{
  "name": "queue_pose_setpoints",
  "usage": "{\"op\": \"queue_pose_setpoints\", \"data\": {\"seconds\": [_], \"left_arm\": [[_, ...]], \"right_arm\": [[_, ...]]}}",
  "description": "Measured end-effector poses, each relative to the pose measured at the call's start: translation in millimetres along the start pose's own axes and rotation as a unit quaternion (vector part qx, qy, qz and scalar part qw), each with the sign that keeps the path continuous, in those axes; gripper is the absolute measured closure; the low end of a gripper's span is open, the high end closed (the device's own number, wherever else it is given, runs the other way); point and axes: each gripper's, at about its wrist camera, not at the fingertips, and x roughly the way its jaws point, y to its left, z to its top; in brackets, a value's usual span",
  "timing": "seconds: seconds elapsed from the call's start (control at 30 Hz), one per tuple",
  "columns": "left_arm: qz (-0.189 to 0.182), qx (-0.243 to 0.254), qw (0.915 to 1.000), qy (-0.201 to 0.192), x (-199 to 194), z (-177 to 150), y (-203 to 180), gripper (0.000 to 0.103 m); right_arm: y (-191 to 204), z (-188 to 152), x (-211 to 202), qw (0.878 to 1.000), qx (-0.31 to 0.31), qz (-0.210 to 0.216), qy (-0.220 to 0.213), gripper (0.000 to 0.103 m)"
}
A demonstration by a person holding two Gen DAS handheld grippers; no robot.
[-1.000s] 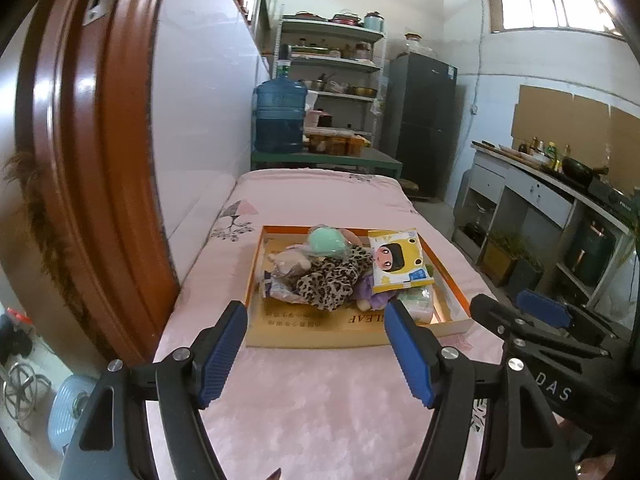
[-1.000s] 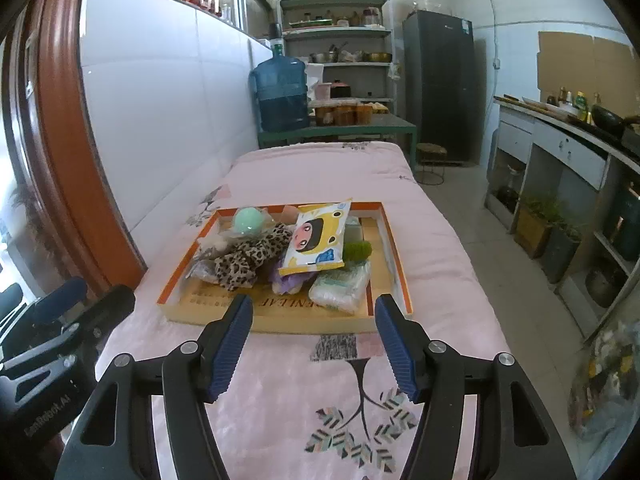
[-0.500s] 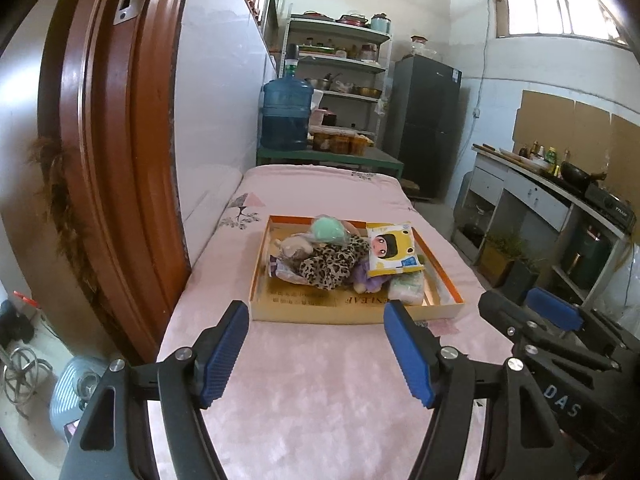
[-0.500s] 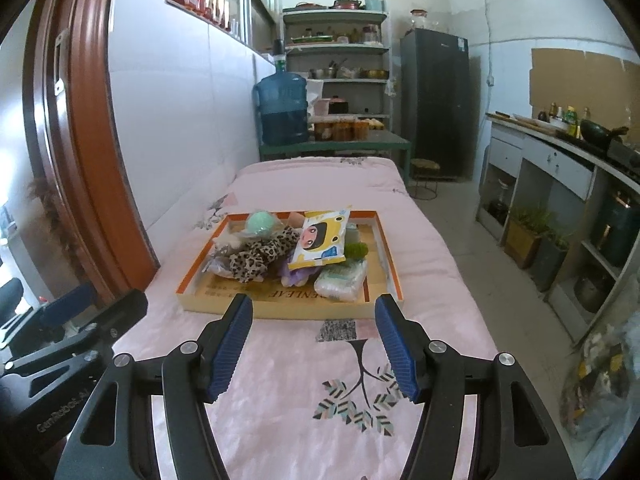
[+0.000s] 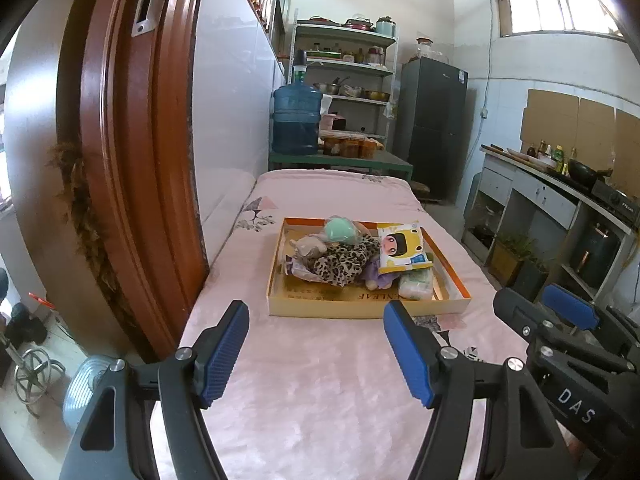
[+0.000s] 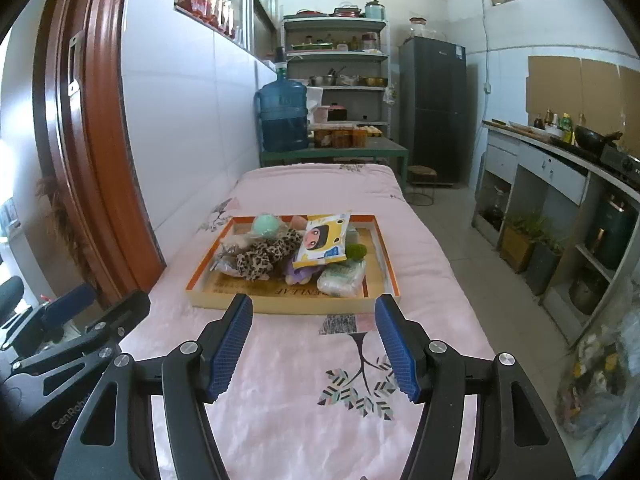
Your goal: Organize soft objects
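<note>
In the left wrist view, the left gripper (image 5: 316,348) is held wide open above the pink bed cover (image 5: 320,400), and nothing is held in it. Well ahead of it, a flat tray (image 5: 360,308) with an orange rim is seen on the bed. The soft things are piled inside the tray. A leopard-print cloth (image 5: 344,260) lies in the middle, a mint green ball (image 5: 340,230) sits behind it, and a pale plush toy (image 5: 308,246) is at the left. A yellow wipes pack (image 5: 402,246) leans on top at the right, with a clear packet of soft white stuff (image 5: 416,286) in front of it. Part of the right gripper (image 5: 568,312) is seen at the right edge.

In the right wrist view, the right gripper (image 6: 314,340) is also spread wide and empty, near the front wall of the tray (image 6: 280,302). The same pile is seen, with a small green fuzzy ball (image 6: 356,251) beside the wipes pack (image 6: 322,240).

All of these things are judged to be light and squashy. The leopard-print cloth (image 6: 266,256) would likely be pinched best at a thick fold. The wipes pack looks slippery, so it would best be taken by an edge. The pile fits either sorted things or things waiting to be sorted.
</note>
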Motion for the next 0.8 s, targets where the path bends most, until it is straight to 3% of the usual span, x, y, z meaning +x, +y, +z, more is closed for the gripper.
{"op": "queue_pose_setpoints", "data": {"seconds": [0.8], "left_arm": [[0.009,0.007,0.9999,-0.008,-15,1,0,0.033]], "right_arm": [[6,-2,0,1.0,-0.005,0.006,0.0,0.038]]}}
